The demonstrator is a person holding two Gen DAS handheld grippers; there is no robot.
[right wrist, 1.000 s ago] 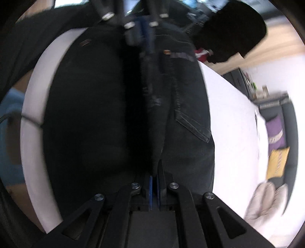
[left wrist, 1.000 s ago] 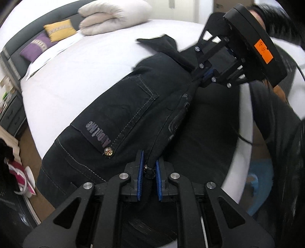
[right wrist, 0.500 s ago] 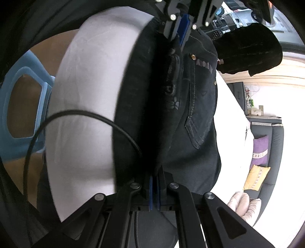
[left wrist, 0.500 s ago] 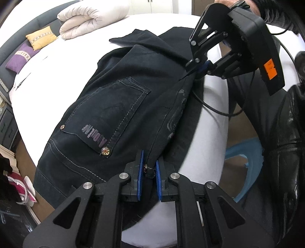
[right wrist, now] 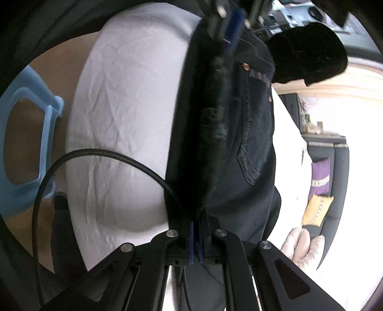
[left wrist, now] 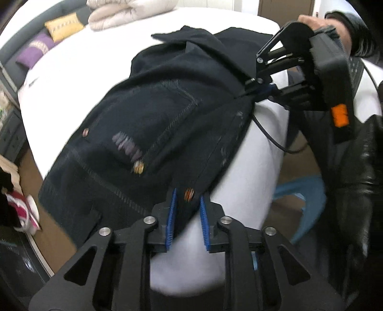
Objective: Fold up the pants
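Dark denim pants lie folded lengthwise on the white bed, back pocket up, waistband toward the left gripper. My left gripper stands with its blue pads apart, the waistband corner with a copper rivet lying loose between them. My right gripper is shut on the folded edge of the pants near the crotch; it also shows in the left wrist view. The left gripper appears at the top of the right wrist view.
Folded cream duvet, yellow pillow and purple pillow lie at the bed's far end. A blue plastic stool stands beside the bed. A black cable trails over the sheet. A dark bedside cabinet stands left.
The left gripper's pads have spread apart and released the waistband. Both grippers carried the pants' folded edge further across the bed, uncovering more white sheet at the near side.
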